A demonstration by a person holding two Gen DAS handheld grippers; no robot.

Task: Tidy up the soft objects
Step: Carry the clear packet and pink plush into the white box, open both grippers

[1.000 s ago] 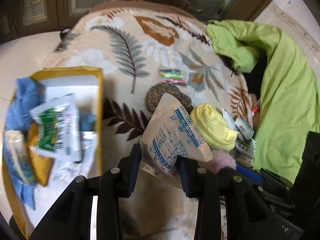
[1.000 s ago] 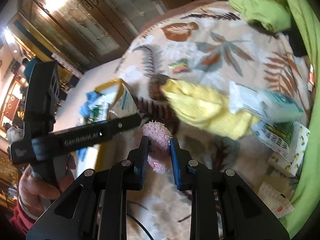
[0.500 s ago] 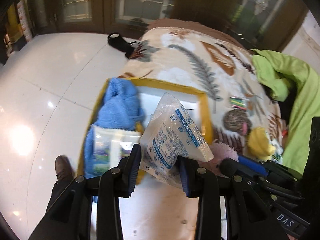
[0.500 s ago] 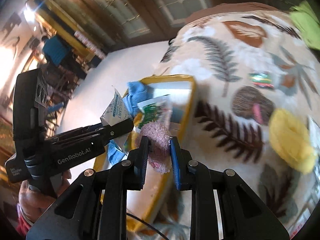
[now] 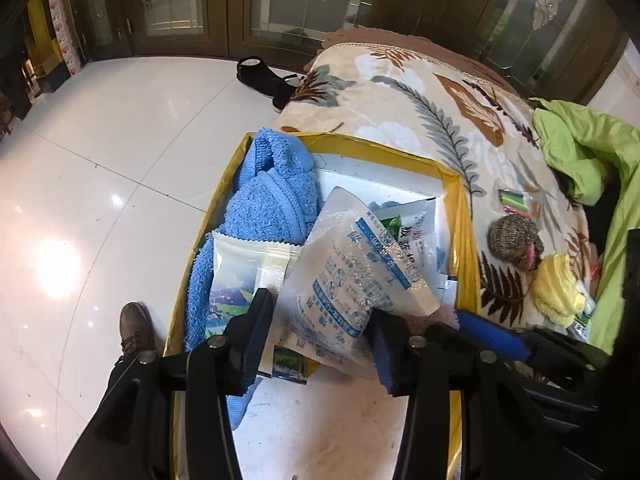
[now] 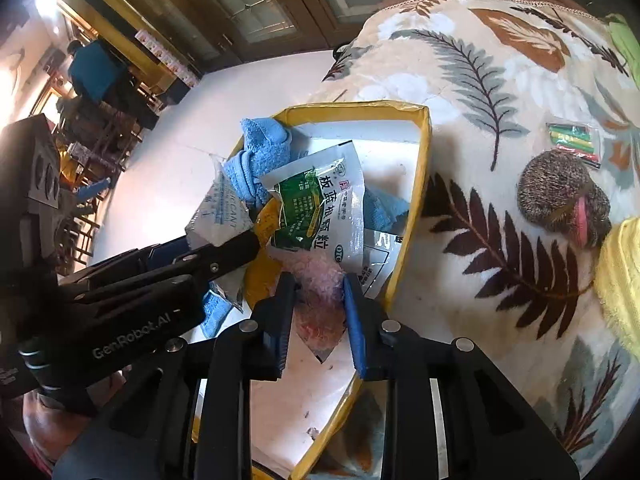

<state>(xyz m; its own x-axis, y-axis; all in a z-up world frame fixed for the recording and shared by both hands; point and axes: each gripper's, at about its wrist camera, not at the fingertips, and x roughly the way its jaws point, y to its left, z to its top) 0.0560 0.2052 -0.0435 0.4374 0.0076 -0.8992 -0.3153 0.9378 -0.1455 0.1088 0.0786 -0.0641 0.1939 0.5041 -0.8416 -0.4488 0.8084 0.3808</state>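
Observation:
My left gripper (image 5: 320,332) is shut on a clear desiccant packet with blue print (image 5: 352,276) and holds it over the yellow-rimmed box (image 5: 464,216). The packet also shows in the right wrist view (image 6: 222,216). My right gripper (image 6: 318,300) is shut on a pink fluffy item (image 6: 320,292), just above the box floor (image 6: 312,400). In the box lie a blue towel (image 5: 272,196), a green-printed sachet (image 6: 320,208) and other packets. A brown plush (image 6: 560,192) and a yellow cloth (image 5: 556,292) lie on the leaf-patterned blanket.
The box sits at the edge of the blanket-covered bed (image 5: 420,92). A lime green cover (image 5: 592,152) lies at the right. A small pack of coloured sticks (image 6: 574,142) lies near the plush. White tiled floor (image 5: 100,160), a black shoe (image 5: 264,76) and my foot (image 5: 134,328) are left.
Both grippers have swung left from over the blanket to above the box, carrying the packet and the pink item. The right gripper has come down closer to the box contents.

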